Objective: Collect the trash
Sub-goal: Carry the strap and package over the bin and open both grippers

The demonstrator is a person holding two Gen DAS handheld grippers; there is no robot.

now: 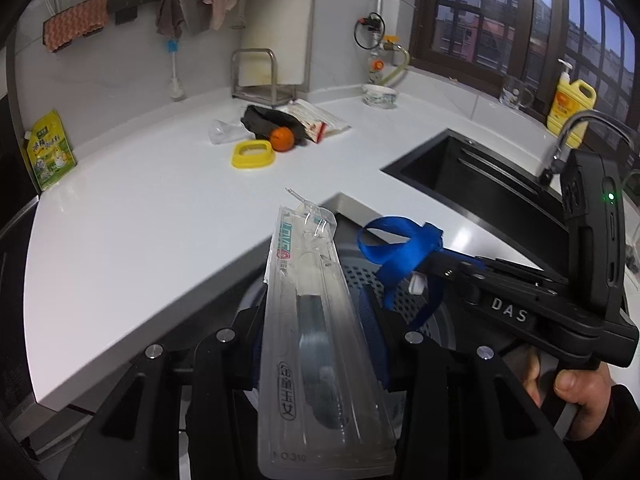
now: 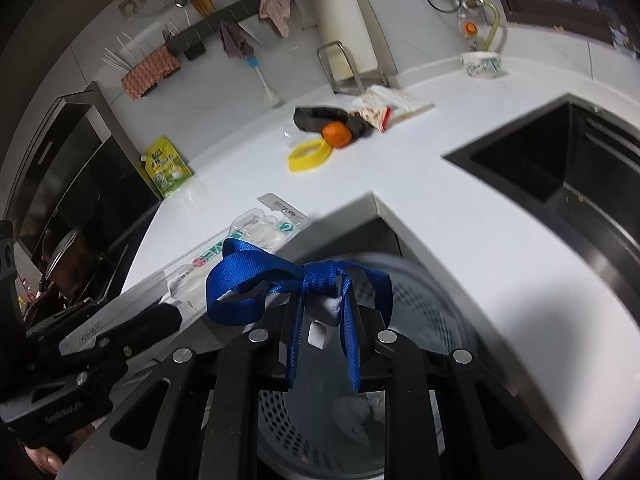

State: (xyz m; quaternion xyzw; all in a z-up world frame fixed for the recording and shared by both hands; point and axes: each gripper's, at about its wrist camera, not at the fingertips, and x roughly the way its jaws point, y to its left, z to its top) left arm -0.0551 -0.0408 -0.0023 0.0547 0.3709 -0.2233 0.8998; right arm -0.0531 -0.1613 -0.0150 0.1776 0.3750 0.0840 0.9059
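My left gripper (image 1: 320, 316) is shut on a long clear plastic blister pack (image 1: 308, 312), which sticks out forward over the counter edge; the pack also shows in the right wrist view (image 2: 240, 240). My right gripper (image 2: 324, 320) is shut on a blue ribbon bow (image 2: 300, 276) with a small white tag; the bow also shows in the left wrist view (image 1: 404, 248). Both grippers hang above a perforated grey trash bin (image 2: 304, 432) below the counter corner. More trash lies on the white counter (image 1: 160, 216): a crumpled clear bag (image 1: 226, 132), a black wrapper (image 1: 262, 120), a red-and-white packet (image 1: 316, 120).
An orange (image 1: 282, 139) and a yellow lid (image 1: 253, 154) lie by the trash pile. A green pouch (image 1: 50, 152) leans at the left wall. A black sink (image 1: 480, 184), a faucet (image 1: 580, 132), a yellow soap bottle (image 1: 570, 104), a bowl (image 1: 380, 95) and a metal rack (image 1: 260, 76) stand farther back.
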